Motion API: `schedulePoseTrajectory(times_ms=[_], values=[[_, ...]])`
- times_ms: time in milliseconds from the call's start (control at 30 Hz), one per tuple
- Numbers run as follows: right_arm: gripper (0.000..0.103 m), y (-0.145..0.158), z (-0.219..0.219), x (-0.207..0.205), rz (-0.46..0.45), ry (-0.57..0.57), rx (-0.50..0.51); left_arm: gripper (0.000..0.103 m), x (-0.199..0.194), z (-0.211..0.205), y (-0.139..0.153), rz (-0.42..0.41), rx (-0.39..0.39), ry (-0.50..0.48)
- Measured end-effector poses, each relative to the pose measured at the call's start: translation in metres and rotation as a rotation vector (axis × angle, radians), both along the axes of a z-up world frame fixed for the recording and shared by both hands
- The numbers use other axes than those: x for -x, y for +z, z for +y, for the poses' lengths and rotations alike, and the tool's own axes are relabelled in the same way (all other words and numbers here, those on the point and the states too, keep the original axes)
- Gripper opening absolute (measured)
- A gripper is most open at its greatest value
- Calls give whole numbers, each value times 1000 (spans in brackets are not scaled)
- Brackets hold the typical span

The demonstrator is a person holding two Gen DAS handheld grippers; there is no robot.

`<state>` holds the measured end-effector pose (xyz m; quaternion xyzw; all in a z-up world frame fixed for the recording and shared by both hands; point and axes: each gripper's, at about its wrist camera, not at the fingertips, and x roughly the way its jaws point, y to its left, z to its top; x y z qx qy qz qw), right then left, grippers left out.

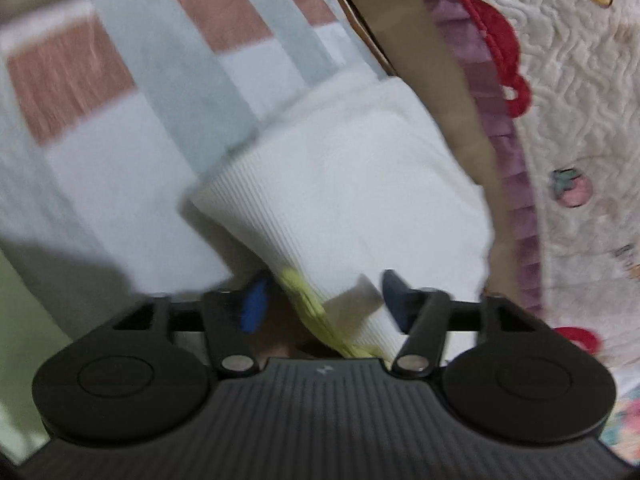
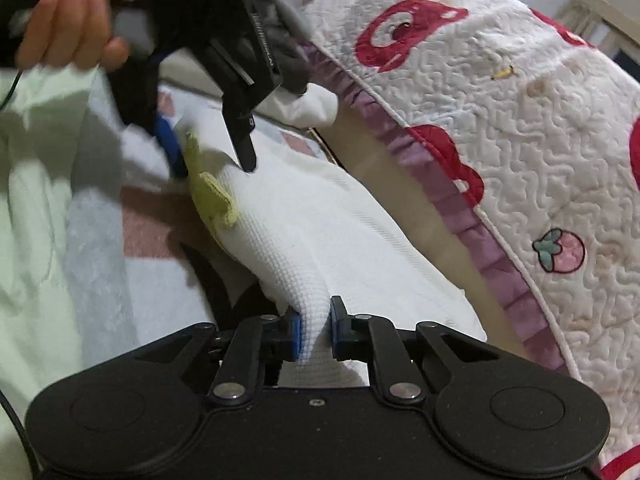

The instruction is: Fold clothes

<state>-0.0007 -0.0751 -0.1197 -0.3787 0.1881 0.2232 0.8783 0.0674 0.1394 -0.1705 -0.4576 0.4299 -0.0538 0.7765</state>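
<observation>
A white ribbed garment [image 1: 352, 184] with a yellow-green trim [image 1: 308, 300] lies bunched on the bed. In the left wrist view my left gripper [image 1: 324, 304] stands open, its blue pads wide apart with the trimmed edge of the garment passing between them. The right wrist view shows the same garment [image 2: 320, 232] rising in a ridge toward the camera. My right gripper [image 2: 316, 332] is shut on a fold of this white fabric. The left gripper [image 2: 212, 156] hangs over the far end by the yellow trim [image 2: 212, 196], held by a person's hand [image 2: 76, 28].
A checked blanket [image 1: 120, 120] in pink, grey and white covers the bed under the garment. A white quilt [image 2: 500, 100] with red shapes, strawberries and a purple ruffle hangs along the right side. Pale green sheet [image 2: 36, 200] lies at the left.
</observation>
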Motion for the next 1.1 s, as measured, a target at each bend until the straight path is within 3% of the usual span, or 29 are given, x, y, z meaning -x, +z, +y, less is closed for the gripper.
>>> schedulePoseTrajectory(times_ms=[33,100,167,300,367,433,500,567,667,733,800,867,933,967,1100], values=[[13,4,-2,0,-2,-5,-15,76,0,-4,0,-23,12,-12],[13,15,-8,-3,8,-24,-66,76,-6,-13,3,-33,-38,-22],[13,25,-15,-8,27,-44,-117,76,-14,-14,-1,-33,-31,0],[14,21,-32,-17,125,-31,-214,68,-19,4,-9,-53,-52,127],[14,6,-36,-20,159,-21,-224,25,-19,9,-9,-70,-86,111],[17,-5,-31,-16,148,-13,-187,17,-19,2,-1,-82,-167,49],[29,-14,-23,-11,123,-4,-139,15,-17,0,8,-107,-181,60],[52,-22,-14,-9,121,-8,-127,14,-17,0,17,-126,-165,81],[62,-39,-1,-5,52,-18,-70,13,-22,0,31,-119,-168,71],[60,-46,3,0,-40,-18,8,13,-24,-5,39,-129,-215,43],[55,-45,-5,-9,-49,-51,-10,13,-22,-9,45,-188,-241,-8],[23,-34,-20,-17,13,-61,-100,13,-15,-15,52,-236,-341,-92],[20,-16,-24,-14,55,-47,-138,13,-7,-22,58,-258,-463,-169],[19,-7,-23,-9,66,-36,-138,12,-2,-19,60,-259,-465,-180],[18,11,-21,20,187,46,-215,12,36,15,75,-163,-349,-161]])
